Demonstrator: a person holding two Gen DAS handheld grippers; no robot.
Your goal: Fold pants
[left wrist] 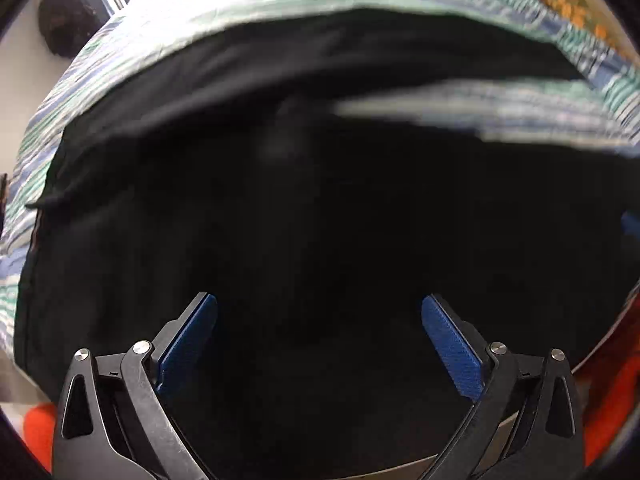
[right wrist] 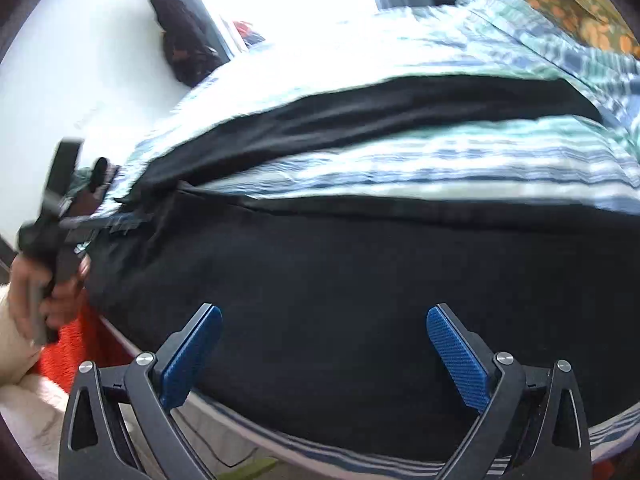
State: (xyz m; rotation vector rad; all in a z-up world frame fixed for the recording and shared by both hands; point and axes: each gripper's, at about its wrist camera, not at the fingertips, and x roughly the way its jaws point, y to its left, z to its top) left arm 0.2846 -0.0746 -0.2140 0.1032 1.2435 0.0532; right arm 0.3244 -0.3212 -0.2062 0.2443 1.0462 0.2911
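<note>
Both grippers' blue pads [left wrist: 452, 348] spread wide, empty, above black pants [right wrist: 340, 280], apparently not touching.

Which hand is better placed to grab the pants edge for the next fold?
Probably left: its open tongs hang over the black pants near their left edge. The right tongs, also open, sit mid-fabric over the near edge of the striped bed.

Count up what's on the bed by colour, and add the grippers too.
Black pants: 1
Blue-and-green striped bedcover: 1
Orange floral pillow: 1
Grippers with blue pads, both open: 2, left gripper, right gripper
Total: 5
</note>
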